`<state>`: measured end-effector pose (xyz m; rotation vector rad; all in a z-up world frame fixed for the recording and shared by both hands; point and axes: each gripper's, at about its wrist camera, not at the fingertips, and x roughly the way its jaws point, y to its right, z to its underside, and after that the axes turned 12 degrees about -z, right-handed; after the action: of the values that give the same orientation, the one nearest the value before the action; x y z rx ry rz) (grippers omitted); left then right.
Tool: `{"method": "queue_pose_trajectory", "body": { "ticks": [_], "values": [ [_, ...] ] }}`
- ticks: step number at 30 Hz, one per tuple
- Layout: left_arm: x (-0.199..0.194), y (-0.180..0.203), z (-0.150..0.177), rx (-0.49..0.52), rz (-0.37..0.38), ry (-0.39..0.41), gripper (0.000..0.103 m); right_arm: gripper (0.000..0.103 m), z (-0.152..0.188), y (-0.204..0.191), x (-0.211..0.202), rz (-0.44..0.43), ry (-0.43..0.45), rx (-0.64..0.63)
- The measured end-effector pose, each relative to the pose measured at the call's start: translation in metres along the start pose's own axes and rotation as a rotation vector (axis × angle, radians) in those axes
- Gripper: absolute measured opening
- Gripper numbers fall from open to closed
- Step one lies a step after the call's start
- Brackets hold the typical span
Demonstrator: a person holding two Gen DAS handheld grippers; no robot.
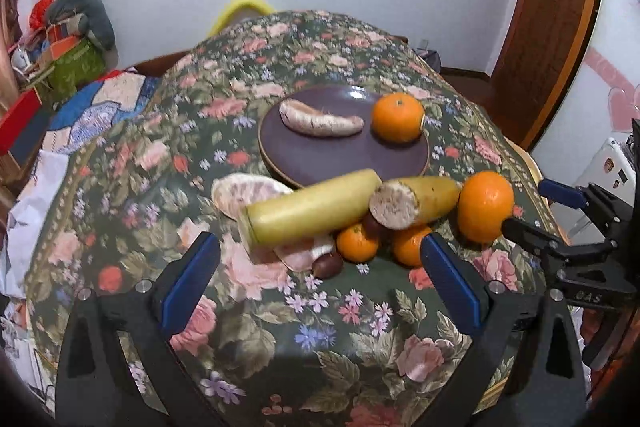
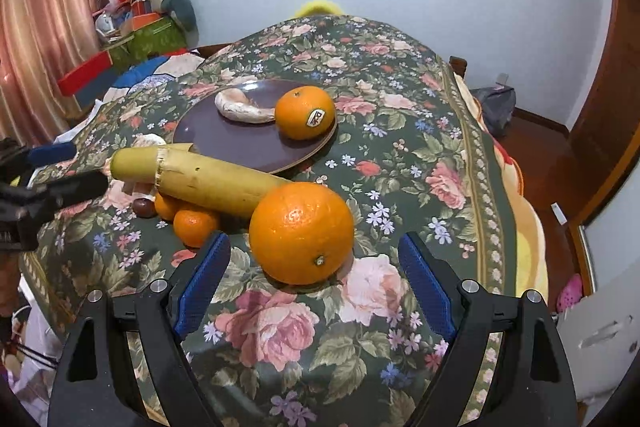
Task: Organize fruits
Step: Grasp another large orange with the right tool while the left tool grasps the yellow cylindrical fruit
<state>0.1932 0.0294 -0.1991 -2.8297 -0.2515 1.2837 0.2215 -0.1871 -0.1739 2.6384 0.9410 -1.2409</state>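
Observation:
A dark plate holds an orange and a peeled pale fruit piece. In front of it lie two yellow banana-like pieces, small tangerines, a dark chestnut and a peeled pomelo segment. A big orange lies at the right. My left gripper is open before the pile. My right gripper is open, just short of the big orange; it also shows in the left wrist view.
The floral tablecloth covers a round table. Boxes and clutter stand at the back left, a wooden door at the right, and the floor beyond the table's right edge.

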Motion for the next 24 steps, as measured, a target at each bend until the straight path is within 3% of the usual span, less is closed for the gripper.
{"method": "queue_pose_trajectory", "body": {
  "ticks": [6,8,11,14,17,24],
  "values": [
    [0.01,-0.001,-0.001,0.001,0.014,-0.005,0.095,0.084,0.001,0.007,0.019,-0.021,-0.023,0.035],
    [0.015,-0.005,-0.002,0.002,0.001,-0.012,0.089,0.084,0.001,0.009,0.022,-0.033,-0.027,0.043],
    [0.024,-0.019,-0.004,-0.003,-0.024,-0.024,0.089,0.083,0.002,0.008,0.027,-0.05,-0.035,0.044],
    [0.032,-0.035,-0.005,-0.003,-0.046,-0.037,0.089,0.075,0.004,0.008,0.029,-0.061,-0.039,0.042],
    [0.041,-0.048,-0.006,0.007,-0.034,-0.056,0.089,0.067,0.005,0.01,0.031,-0.099,-0.043,0.059],
    [0.059,-0.039,-0.011,0.089,0.026,-0.058,0.089,0.066,0.007,0.01,0.031,-0.108,-0.024,0.063]
  ]
}}
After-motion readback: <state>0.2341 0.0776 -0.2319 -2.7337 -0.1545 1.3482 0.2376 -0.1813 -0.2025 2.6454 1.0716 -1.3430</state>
